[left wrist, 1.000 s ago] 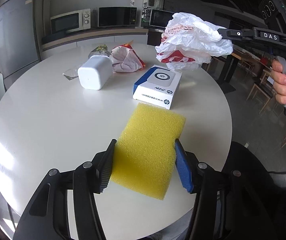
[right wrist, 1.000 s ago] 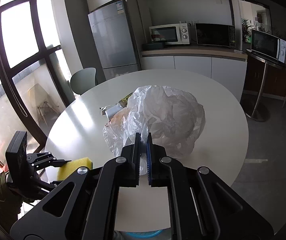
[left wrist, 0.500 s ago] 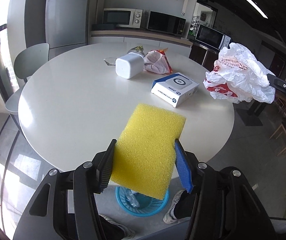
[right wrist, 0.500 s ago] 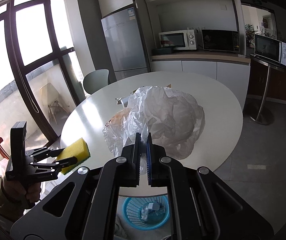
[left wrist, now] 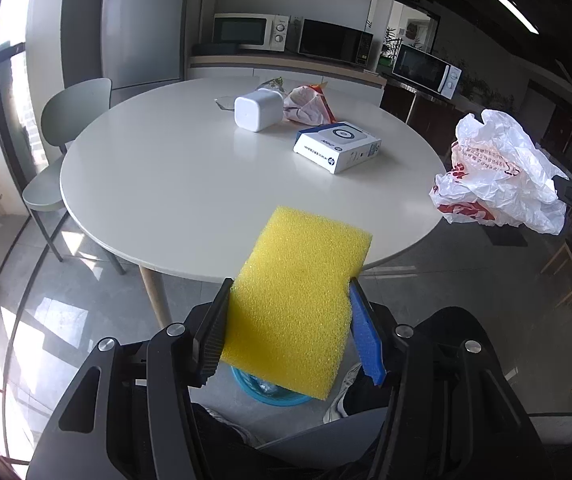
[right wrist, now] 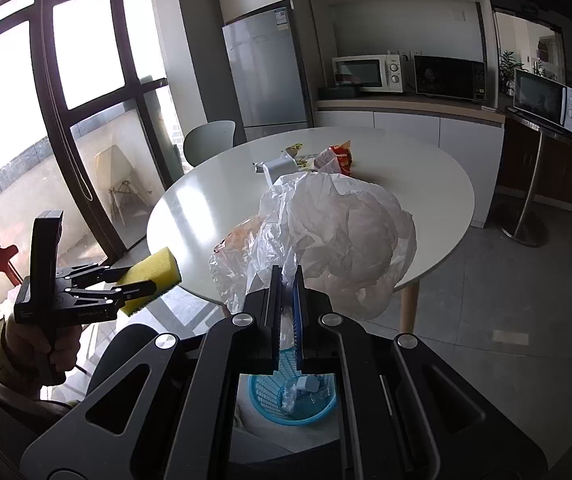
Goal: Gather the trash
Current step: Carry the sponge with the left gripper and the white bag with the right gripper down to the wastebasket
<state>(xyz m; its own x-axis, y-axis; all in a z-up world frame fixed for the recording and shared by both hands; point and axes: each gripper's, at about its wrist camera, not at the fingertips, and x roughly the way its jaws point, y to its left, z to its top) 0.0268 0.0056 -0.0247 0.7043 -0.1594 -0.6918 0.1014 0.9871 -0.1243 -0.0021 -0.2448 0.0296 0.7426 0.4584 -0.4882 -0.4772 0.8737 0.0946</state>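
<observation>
Left wrist view: the left gripper [left wrist: 290,320] is clamped across a yellow sponge [left wrist: 298,300], one black pad and one blue pad pressing its long sides. Directly beneath it a blue basket [left wrist: 281,398] sits on the grey floor, mostly hidden by the sponge, with a white shoe [left wrist: 336,404] just right of it. Ahead of the fingers lies the round white table [left wrist: 189,184], whose near rim passes behind the sponge's far corner. Farther along the tabletop sit a white and blue box [left wrist: 338,146], then a white cube-shaped container [left wrist: 257,110] with crumpled wrappers [left wrist: 306,102] touching its right side. To the right, off the table edge, a white plastic bag [left wrist: 498,176] with red print hangs in the air; only the tip of the tool carrying it enters the frame.

From the right wrist view, the right gripper [right wrist: 286,292] is pinched tight on a fold of that bag [right wrist: 326,236], which billows ahead and blocks much of the tabletop, including the box. Below the fingers the basket [right wrist: 269,400] shows through, holding some clear and white scraps that are hard to identify. Left of this gripper, the other gripper [right wrist: 145,284] holds the sponge [right wrist: 153,276] out past the table rim, a hand [right wrist: 45,344] on its handle.

Open floor spreads right of the table; a grey chair [left wrist: 73,120] stands at its far left.
</observation>
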